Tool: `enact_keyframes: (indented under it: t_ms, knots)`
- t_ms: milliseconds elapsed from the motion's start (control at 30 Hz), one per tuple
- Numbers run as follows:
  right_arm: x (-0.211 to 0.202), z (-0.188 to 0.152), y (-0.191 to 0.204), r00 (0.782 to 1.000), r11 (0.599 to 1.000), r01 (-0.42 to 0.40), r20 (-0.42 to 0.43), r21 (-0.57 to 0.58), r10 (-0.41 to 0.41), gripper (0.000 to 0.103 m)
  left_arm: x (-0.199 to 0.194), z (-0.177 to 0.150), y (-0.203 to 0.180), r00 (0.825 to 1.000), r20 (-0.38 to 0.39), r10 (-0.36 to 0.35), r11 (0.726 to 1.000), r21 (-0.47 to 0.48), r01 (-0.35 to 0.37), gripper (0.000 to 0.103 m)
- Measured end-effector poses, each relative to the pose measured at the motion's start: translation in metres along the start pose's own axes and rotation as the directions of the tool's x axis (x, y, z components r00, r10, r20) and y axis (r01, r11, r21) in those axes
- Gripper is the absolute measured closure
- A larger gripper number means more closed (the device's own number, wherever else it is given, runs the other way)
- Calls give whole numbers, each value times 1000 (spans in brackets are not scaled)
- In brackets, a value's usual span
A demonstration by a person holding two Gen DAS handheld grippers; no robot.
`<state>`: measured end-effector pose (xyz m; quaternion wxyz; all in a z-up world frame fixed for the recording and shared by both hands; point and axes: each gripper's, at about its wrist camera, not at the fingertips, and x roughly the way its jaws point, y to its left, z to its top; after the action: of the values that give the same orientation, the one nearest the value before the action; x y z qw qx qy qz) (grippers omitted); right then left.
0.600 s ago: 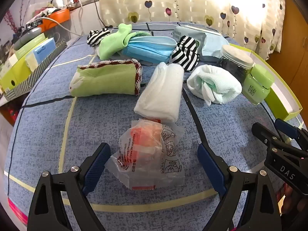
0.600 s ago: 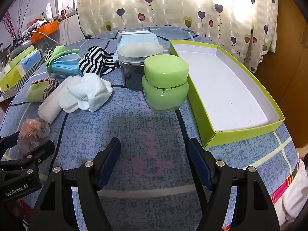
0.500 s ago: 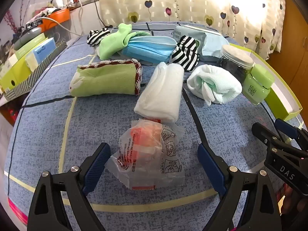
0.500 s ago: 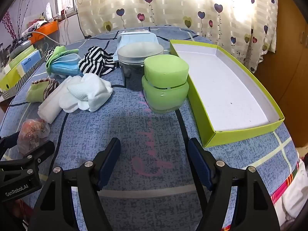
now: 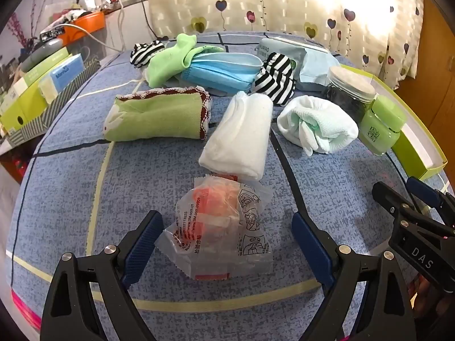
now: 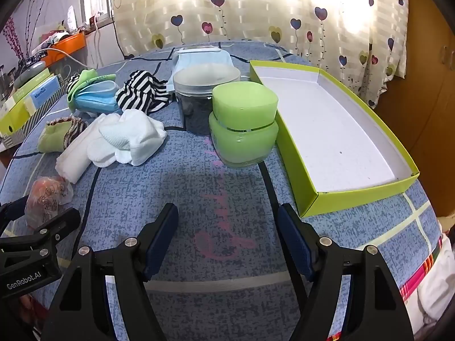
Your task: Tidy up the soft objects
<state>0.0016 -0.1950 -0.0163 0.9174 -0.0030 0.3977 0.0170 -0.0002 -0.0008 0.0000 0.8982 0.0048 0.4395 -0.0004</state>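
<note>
Soft items lie across a blue bedspread: a green cloth roll (image 5: 157, 116), a white cloth roll (image 5: 239, 136), a white sock bundle (image 5: 318, 128), striped socks (image 5: 274, 78), blue masks (image 5: 224, 71) and a green sock (image 5: 167, 62). A clear packet with orange contents (image 5: 219, 227) lies between the wide-apart fingers of my left gripper (image 5: 227, 233), untouched. My right gripper (image 6: 227, 230) hovers open over bare bedspread, in front of a green jar (image 6: 244, 125). An empty green-rimmed box (image 6: 310, 196) lies to its right.
A dark jar with a pale lid (image 6: 204, 99) stands behind the green jar. A wipes pack (image 5: 295, 54) lies at the back. Boxes (image 5: 37, 91) crowd a shelf on the left. Heart-print curtains (image 6: 256, 14) hang behind the bed; a wooden cabinet (image 6: 426, 85) is at right.
</note>
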Motion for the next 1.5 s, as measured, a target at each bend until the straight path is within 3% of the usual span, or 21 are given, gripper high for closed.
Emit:
enact_keyframes:
  t_ms: [1500]
  knots:
    - [-1, -2, -1, 1000, 1000, 2, 12, 4, -2, 30, -2, 0, 1, 1000, 6, 2, 1000, -6, -2, 11]
